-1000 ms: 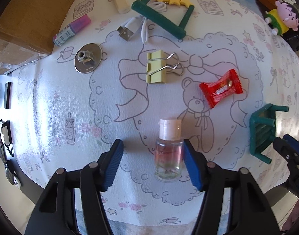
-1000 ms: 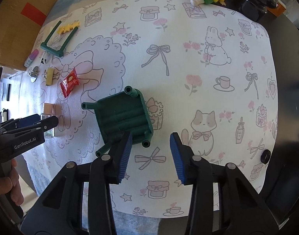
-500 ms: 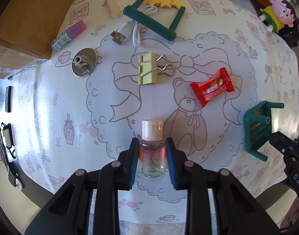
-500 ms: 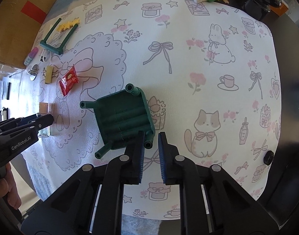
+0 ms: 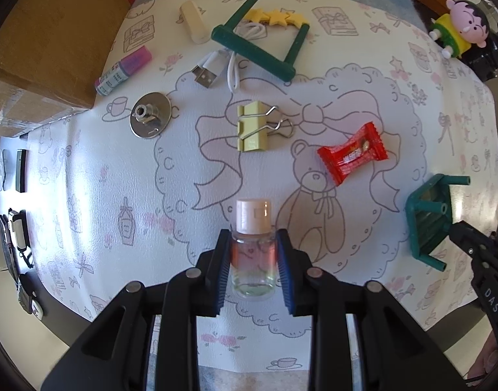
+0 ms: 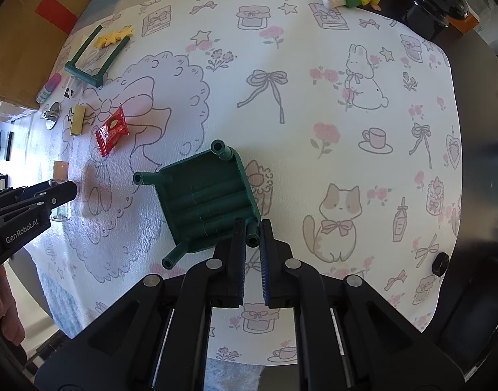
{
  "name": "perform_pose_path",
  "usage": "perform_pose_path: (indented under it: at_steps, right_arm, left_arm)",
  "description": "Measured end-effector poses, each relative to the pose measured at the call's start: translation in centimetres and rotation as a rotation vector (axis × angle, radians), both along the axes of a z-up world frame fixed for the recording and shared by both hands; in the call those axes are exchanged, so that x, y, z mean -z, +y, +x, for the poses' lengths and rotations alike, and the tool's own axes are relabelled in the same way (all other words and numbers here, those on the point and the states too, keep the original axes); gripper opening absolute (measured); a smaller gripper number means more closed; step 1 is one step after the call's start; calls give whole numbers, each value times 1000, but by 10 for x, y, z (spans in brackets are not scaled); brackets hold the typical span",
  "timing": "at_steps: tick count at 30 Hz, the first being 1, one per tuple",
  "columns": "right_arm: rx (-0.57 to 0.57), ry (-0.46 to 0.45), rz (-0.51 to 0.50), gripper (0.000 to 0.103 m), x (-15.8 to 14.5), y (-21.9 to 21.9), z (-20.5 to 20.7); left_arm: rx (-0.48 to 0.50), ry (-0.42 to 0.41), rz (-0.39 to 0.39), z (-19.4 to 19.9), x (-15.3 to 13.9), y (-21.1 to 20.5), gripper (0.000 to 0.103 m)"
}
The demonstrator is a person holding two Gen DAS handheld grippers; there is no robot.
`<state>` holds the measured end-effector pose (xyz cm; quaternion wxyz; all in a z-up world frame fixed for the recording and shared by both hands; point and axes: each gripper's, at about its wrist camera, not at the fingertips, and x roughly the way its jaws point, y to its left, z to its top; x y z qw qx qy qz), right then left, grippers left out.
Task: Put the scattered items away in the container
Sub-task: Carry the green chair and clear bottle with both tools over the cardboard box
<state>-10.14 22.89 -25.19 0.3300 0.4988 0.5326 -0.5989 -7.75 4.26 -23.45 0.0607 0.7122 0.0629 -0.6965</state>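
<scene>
Clamping the clear bottle (image 5: 252,260) by its sides, the left gripper (image 5: 252,270) hides the glass flanks; its pink cap (image 5: 252,220) points away along the fingers. On the mat (image 6: 314,97), the right gripper (image 6: 251,246) pinches one leg of the overturned green toy stool (image 6: 206,202), legs upward, that leg's base hidden.

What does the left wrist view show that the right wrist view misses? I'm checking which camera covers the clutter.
Only the left wrist view shows the cream cap-like piece and the USB plug clearly. Only the right wrist view shows the right gripper shut on a leg of the green stool, with its fingers in frame. Both show the left gripper clamping the small bottle, the red candy and the yellow binder clip.
</scene>
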Motion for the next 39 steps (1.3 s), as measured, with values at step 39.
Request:
perform_pose_path:
  at_steps: [39]
  right_arm:
    - [418, -23, -424, 8, -207, -53, 35]
  left_arm:
    - [84, 330, 14, 6, -189, -61, 27]
